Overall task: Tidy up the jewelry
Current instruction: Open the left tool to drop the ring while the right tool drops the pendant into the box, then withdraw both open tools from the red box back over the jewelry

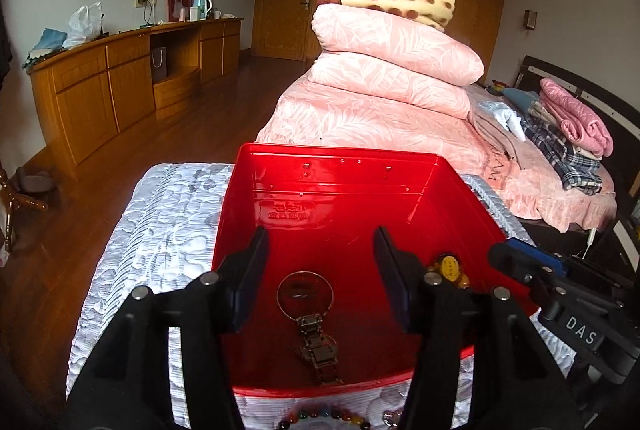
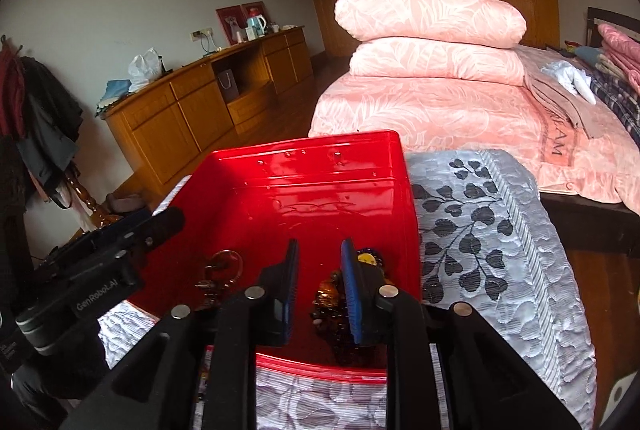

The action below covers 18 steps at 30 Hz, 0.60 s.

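A red plastic box (image 1: 340, 153) stands on a silver quilted cloth (image 1: 160, 230). On its floor lies a metal wristwatch (image 1: 316, 334), directly below my left gripper (image 1: 320, 242), whose jaws stand wide and hold nothing. An amber bead bracelet (image 1: 448, 270) lies in the box's right part. In the right wrist view, my right gripper (image 2: 320, 246) hovers over that bracelet (image 2: 332, 294) with a narrow gap between its pads; the red floor shows through the gap. The left gripper (image 2: 160, 226) and the watch (image 2: 224, 270) appear at the left. A multicoloured bead bracelet (image 1: 324, 416) lies on the cloth in front of the box.
A bed with stacked pink quilts (image 1: 392, 69) and folded clothes (image 1: 560, 133) stands beyond the box. A long wooden cabinet (image 1: 120, 81) lines the left wall. A coat stand (image 2: 44, 117) is at the far left. The leaf-patterned cloth (image 2: 480, 230) extends to the box's right.
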{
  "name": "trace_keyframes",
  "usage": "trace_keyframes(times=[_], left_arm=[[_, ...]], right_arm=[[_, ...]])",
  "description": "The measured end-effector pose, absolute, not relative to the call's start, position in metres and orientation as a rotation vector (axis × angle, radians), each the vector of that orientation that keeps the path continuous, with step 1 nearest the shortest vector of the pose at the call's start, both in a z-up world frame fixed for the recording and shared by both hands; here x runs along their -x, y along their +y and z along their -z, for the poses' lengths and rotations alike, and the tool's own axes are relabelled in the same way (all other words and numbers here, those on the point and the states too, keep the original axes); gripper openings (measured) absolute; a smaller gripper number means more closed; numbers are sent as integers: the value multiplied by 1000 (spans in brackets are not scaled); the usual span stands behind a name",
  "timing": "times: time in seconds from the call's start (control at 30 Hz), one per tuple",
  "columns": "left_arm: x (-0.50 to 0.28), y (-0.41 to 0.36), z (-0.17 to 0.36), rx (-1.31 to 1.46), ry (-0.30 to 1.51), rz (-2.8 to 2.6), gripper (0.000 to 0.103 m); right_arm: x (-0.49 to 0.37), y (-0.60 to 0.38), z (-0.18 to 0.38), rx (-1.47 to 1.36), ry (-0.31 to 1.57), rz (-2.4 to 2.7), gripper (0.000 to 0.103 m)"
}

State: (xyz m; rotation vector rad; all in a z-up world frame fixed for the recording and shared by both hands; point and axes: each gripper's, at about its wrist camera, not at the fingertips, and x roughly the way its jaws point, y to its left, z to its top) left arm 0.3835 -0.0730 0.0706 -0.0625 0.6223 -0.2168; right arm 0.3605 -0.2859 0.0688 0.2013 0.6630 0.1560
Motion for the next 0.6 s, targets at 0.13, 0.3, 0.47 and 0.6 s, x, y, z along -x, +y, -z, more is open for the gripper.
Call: trace_keyframes(times=[0.13, 0.3, 0.47, 0.6], left_arm=[[-379, -66, -71, 69, 599, 203, 70], [-358, -57, -81, 68, 526, 169, 89], [-332, -51, -84, 61, 497, 162, 95], [-307, -45, -81, 51, 485, 152, 97]], right_arm=[[-354, -292, -70, -215, 636, -137, 48], [-340, -294, -69, -195, 616, -102, 75], [-318, -288, -73, -167, 595, -97, 96], [-300, -283, -69, -171, 594, -106, 97]])
